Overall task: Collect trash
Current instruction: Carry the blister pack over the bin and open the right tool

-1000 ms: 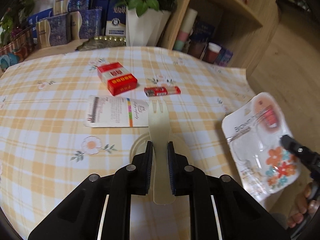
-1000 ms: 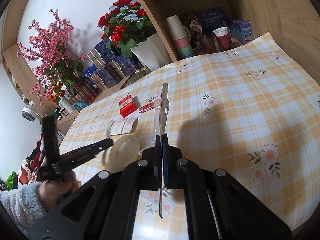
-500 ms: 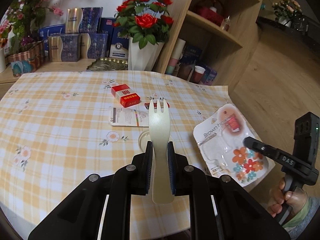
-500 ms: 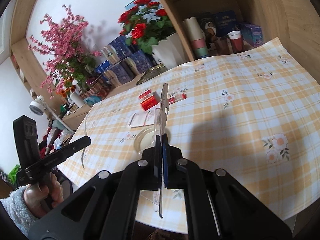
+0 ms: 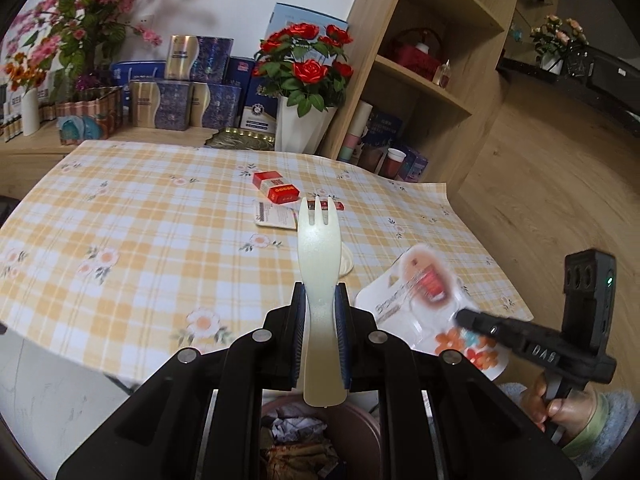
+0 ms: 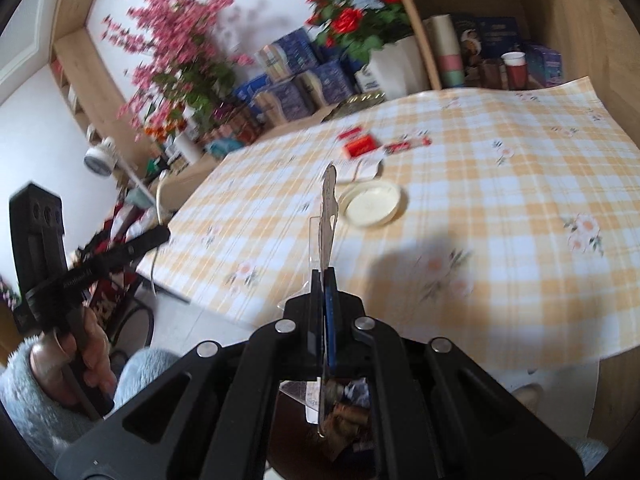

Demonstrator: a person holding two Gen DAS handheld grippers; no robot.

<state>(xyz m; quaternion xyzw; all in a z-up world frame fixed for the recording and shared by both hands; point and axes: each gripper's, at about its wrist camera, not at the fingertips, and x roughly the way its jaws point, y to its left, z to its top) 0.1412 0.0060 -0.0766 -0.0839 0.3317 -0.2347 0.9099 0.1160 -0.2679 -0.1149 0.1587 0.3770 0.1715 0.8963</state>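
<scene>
In the left wrist view my left gripper is shut on a cream plastic fork, tines pointing away. It hangs past the near edge of the checked table, above a brown trash bin with crumpled paper in it. My right gripper is shut on a flat white plastic package, which appears edge-on in its own view and as a flower-printed sheet in the left wrist view. The bin also lies under the right gripper.
On the table lie a red box, a white printed packet, a small red wrapper and a round lid. A white vase of red roses, stacked boxes and a wooden shelf unit stand behind.
Both grippers have drawn back from over the table to beyond its near edge, still holding the fork and the package. The trash bin has come into view beneath them.
</scene>
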